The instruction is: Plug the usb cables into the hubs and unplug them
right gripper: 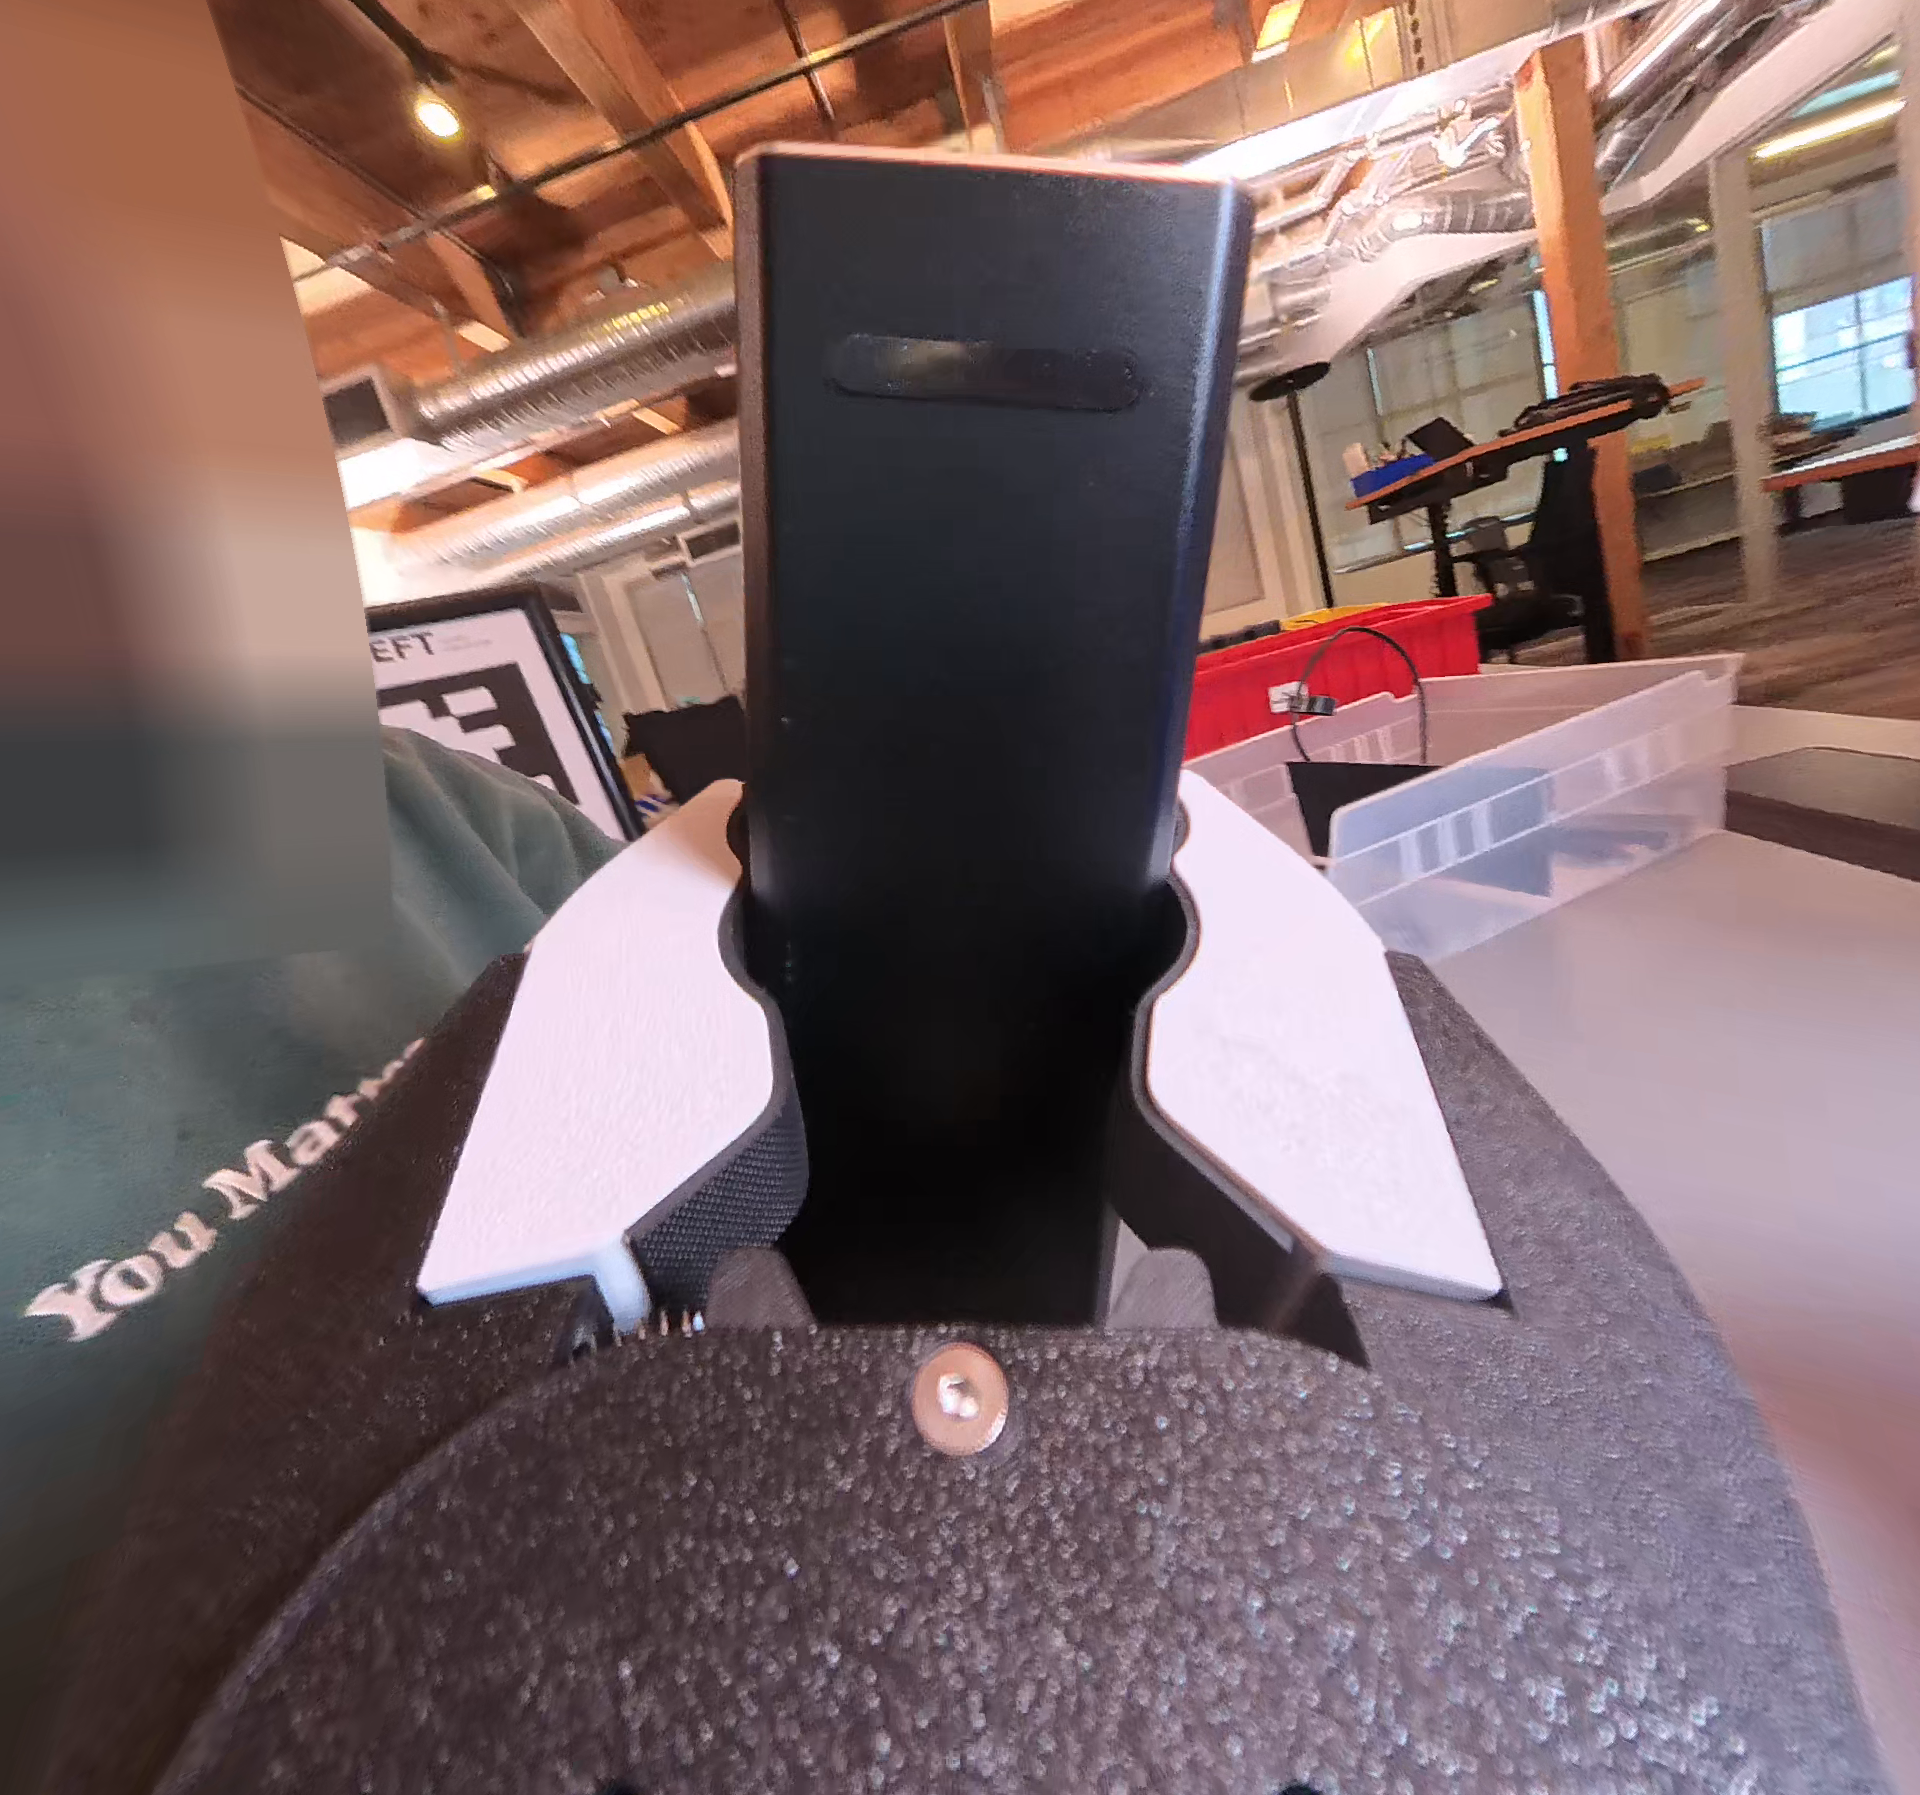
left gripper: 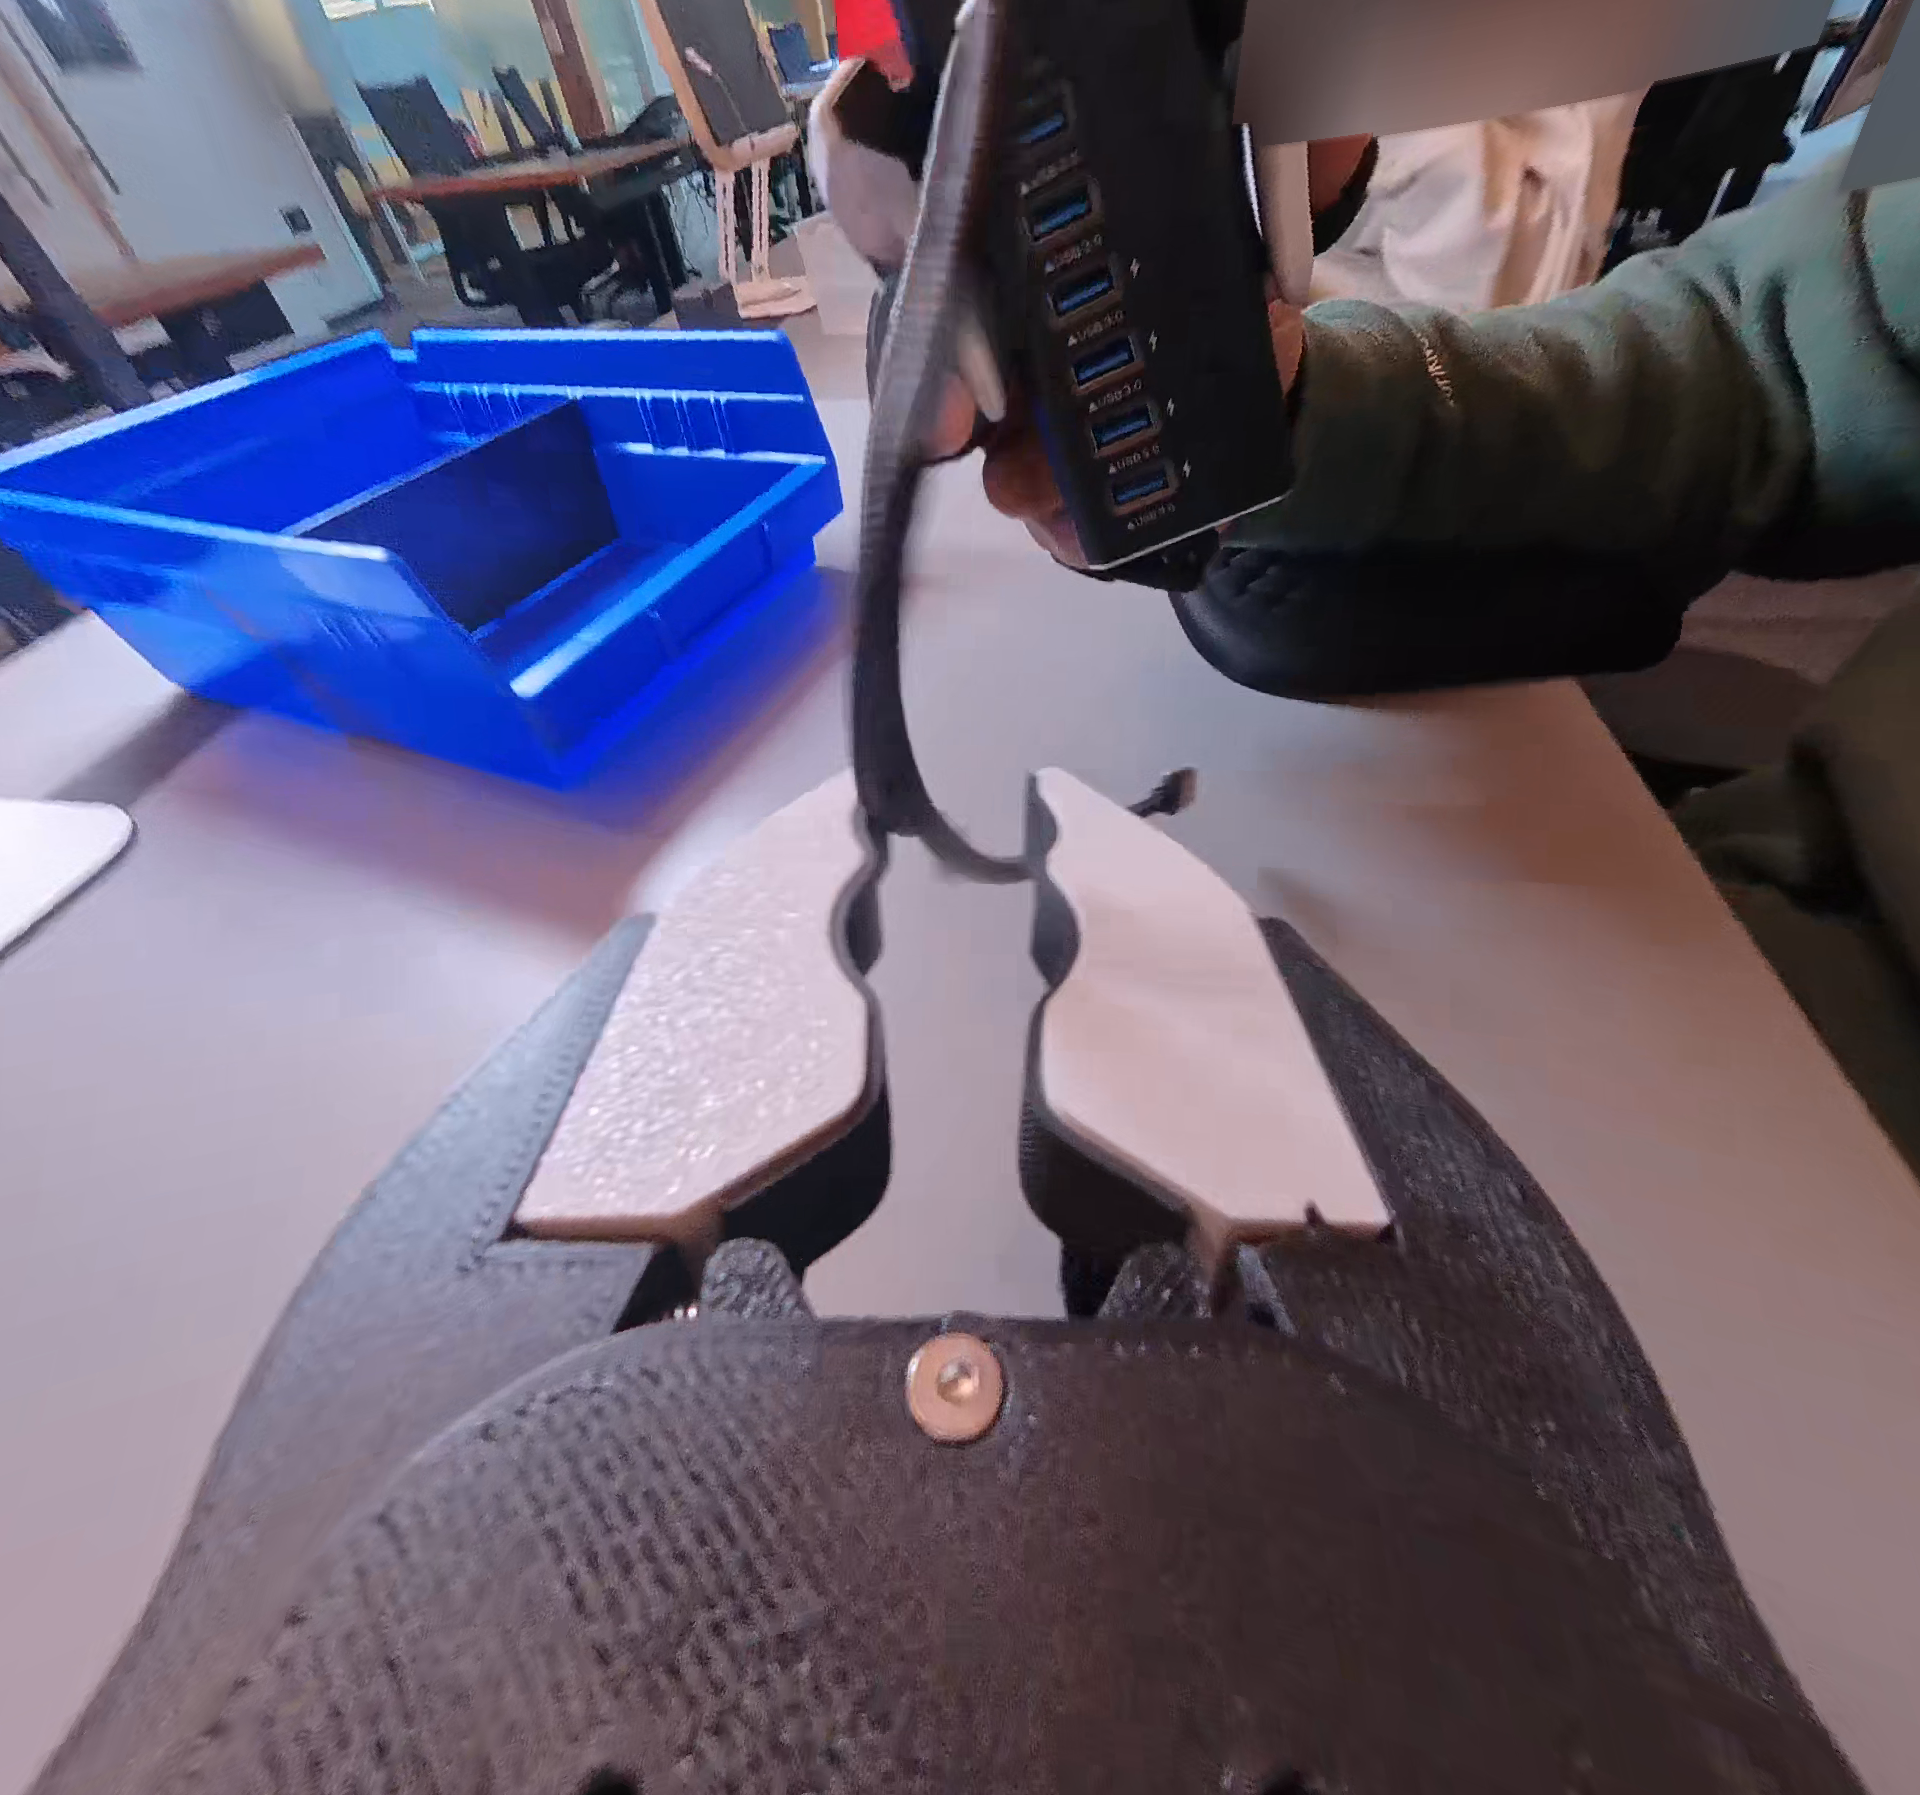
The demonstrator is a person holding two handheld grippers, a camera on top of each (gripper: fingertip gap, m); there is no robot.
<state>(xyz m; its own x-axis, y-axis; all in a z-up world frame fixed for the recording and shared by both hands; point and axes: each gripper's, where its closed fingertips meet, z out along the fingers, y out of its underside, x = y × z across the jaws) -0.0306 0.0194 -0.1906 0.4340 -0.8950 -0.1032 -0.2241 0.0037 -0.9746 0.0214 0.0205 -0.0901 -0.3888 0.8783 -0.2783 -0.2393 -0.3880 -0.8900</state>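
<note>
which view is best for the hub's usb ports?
Left wrist view: the hub faces the camera there, its row of blue ports in plain sight, with the braided cable hanging beside it. Right wrist view shows only the hub's plain black back, clamped in the right gripper; no ports.

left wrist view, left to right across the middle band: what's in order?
Blue bin → black braided cable hanging down to the left tool → black USB hub held up off the table → green sleeve.
</note>
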